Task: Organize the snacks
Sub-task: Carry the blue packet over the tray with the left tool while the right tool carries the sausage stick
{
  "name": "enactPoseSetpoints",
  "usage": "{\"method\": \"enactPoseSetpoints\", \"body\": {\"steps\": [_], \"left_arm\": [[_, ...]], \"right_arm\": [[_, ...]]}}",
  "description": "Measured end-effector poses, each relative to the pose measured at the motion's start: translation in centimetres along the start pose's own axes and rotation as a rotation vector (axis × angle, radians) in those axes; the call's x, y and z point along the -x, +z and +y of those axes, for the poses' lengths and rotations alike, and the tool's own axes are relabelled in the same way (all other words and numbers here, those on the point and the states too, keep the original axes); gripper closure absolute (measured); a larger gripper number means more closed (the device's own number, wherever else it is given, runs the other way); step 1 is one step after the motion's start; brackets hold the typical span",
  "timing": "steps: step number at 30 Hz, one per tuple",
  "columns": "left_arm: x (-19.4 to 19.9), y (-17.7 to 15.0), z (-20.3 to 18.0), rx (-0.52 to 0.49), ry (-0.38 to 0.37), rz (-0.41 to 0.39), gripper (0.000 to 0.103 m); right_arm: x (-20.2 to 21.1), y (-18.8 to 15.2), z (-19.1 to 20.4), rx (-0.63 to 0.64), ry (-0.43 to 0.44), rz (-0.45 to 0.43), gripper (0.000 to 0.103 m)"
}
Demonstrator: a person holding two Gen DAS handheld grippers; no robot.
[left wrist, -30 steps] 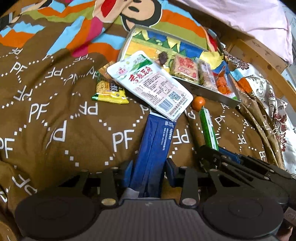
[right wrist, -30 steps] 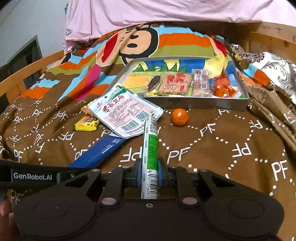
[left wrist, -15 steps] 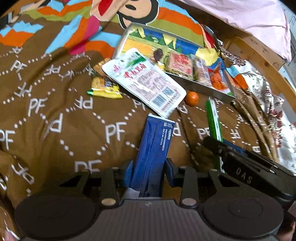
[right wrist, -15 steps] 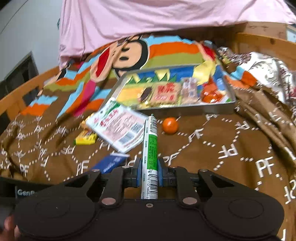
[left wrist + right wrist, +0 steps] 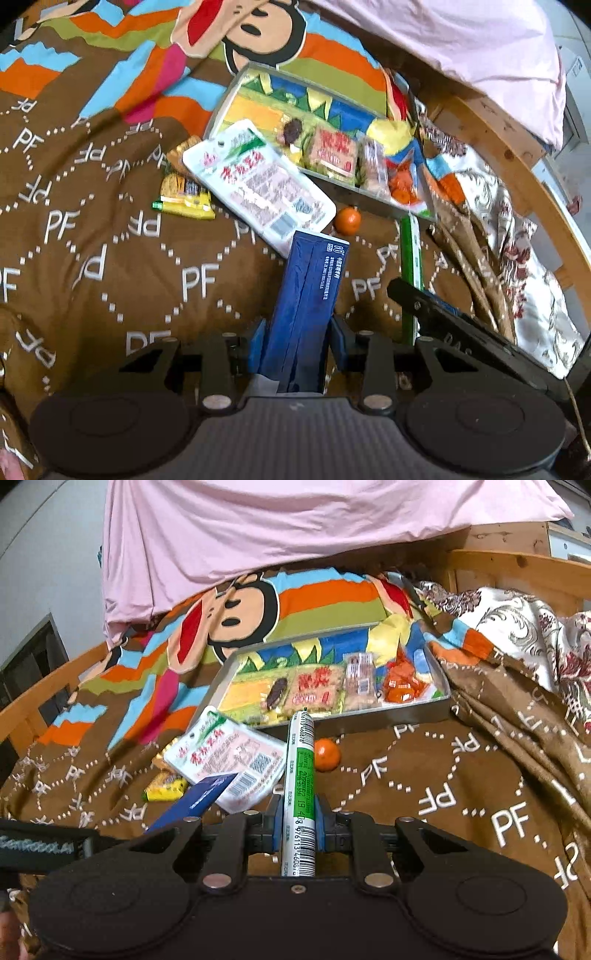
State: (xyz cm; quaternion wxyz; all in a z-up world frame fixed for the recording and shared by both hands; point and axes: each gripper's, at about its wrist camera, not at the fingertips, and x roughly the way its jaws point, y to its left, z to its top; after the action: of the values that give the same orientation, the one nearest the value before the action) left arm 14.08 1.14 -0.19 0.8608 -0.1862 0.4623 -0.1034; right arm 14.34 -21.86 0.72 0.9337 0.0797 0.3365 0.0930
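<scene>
Left wrist view: my left fingers (image 5: pixel 297 341) pinch a blue packet (image 5: pixel 308 299), lifted off the brown bedspread (image 5: pixel 92 266). Right wrist view: my right fingers (image 5: pixel 298 821) pinch a green-and-white stick snack (image 5: pixel 300 771), its tip pointing toward the metal tray (image 5: pixel 369 722). Tray sits on the bed, snacks lined inside. White flat pack (image 5: pixel 225 755), yellow packet (image 5: pixel 164 792) and small orange (image 5: pixel 327 755) lie just before the tray.
</scene>
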Motion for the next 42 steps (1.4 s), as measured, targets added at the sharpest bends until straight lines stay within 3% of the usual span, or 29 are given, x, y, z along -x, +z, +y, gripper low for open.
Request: {"method": "enactPoseSetpoints", "body": {"steps": [10,17,26,34,42], "left_arm": [[-1.4,4.8,-2.0,0.026,-0.006,-0.092,0.063],[-4.6,9.5,-3.8,-0.018,0.019,-0.160,0.063],[-10.4,13.7,-3.9,0.012,0.004,-0.239,0.063],[-14.8,17.1,-3.9,0.008,0.055,-0.297,0.063],[-17.5,17.3,-3.4,0.039,0.091,-0.307,0.063]], "right_arm": [[-1.3,5.6,-2.3,0.012,0.002,-0.096,0.084],[-6.5,9.7,-5.6,-0.035,0.001,-0.194,0.084],[-13.8,12.6,-10.8,-0.188,0.021,-0.276,0.084],[-17.7,13.1,-11.7,-0.187,0.021,-0.249,0.084],[-19.2,12.1,-11.6,-0.186,-0.014,-0.182,0.084]]}}
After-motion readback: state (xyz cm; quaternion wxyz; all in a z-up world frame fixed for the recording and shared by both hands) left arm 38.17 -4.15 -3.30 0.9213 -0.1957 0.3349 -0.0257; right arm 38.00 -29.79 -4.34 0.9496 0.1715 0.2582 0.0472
